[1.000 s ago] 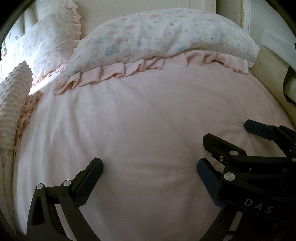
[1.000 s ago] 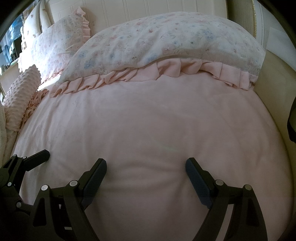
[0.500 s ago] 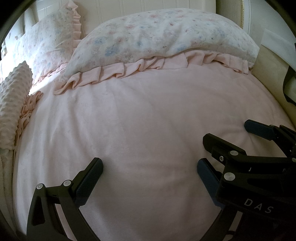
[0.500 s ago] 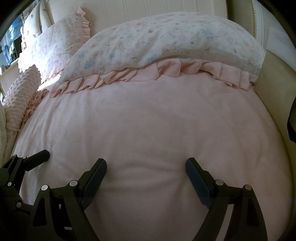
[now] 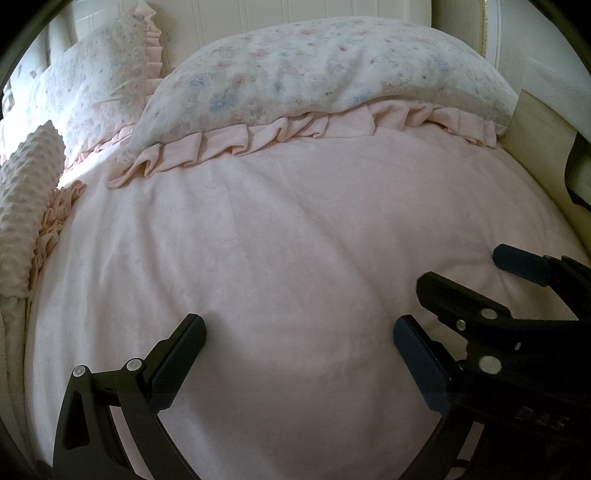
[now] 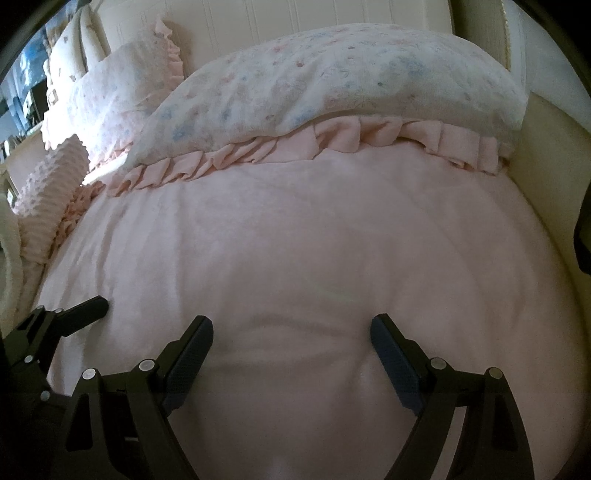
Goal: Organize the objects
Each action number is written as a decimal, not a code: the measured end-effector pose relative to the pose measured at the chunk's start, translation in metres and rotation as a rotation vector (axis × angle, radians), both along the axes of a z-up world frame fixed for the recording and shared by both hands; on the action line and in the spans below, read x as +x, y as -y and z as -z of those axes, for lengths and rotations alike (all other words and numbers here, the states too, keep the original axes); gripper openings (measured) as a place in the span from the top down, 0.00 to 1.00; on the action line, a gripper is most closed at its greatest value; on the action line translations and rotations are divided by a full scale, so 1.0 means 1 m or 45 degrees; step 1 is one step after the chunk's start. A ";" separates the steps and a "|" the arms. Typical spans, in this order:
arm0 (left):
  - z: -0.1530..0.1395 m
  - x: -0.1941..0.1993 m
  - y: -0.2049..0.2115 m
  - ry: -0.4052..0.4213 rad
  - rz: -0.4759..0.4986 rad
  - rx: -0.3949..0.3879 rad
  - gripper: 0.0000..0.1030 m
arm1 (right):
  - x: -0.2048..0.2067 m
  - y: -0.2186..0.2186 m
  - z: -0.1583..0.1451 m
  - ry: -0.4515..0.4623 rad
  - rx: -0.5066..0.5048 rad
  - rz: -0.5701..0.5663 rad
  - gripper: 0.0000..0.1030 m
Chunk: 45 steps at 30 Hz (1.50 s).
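Bed covered by a pale pink blanket (image 5: pixel 295 229), smooth with shallow creases. Landmark: the large flowered pillow (image 5: pixel 325 77) lying flat at the head of the blanket, its pink frill resting on the blanket's upper edge.

Left gripper (image 5: pixel 299 343): jaws spread wide, nothing between them, poised over bare blanket well below the pillow. Whether the tips touch the fabric, cannot tell.

Right gripper (image 6: pixel 291 339): jaws likewise spread wide and empty, over the blanket below the pillow; faint folds in the fabric between its tips. In the left wrist view it shows just right of the left gripper, the two side by side.

Second flowered pillow (image 5: pixel 96 81): left of the large pillow, propped against the cream panelled headboard (image 5: pixel 314 14).

Bumpy pink cushion (image 5: pixel 26 206): left and below the large pillow, at the blanket's left edge, with a ruffled pink trim beside it.

Cream padded bed frame (image 6: pixel 546 155) to the right of the pillow.
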<state>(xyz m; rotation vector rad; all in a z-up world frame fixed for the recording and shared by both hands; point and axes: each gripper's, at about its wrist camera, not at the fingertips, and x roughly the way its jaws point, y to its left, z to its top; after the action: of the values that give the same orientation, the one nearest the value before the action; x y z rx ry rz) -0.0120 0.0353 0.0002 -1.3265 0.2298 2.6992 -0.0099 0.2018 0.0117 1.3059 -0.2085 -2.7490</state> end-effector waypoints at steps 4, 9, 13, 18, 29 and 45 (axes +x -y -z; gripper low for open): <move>0.002 -0.003 -0.001 0.001 0.000 -0.002 0.02 | 0.004 -0.001 -0.002 0.022 0.006 0.016 0.15; 0.000 0.019 -0.001 0.027 -0.018 0.018 0.02 | 0.031 -0.031 -0.012 0.126 0.066 0.193 0.15; 0.000 0.051 -0.001 -0.024 -0.074 0.036 0.02 | 0.078 -0.031 -0.006 0.042 0.371 0.104 0.09; 0.002 0.048 -0.001 -0.008 -0.076 0.042 0.01 | 0.100 -0.018 -0.007 0.002 0.502 0.184 0.03; 0.001 0.051 0.000 -0.005 -0.076 0.049 0.01 | 0.092 -0.043 -0.006 0.045 0.300 0.186 0.00; 0.001 0.051 0.000 -0.006 -0.076 0.048 0.01 | 0.091 -0.050 -0.007 0.051 0.248 0.185 0.00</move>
<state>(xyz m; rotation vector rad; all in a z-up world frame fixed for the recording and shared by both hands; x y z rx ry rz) 0.0391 0.0353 -0.0006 -1.3374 0.1411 2.7412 0.0806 0.2517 0.0188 1.4473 -0.0395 -2.9296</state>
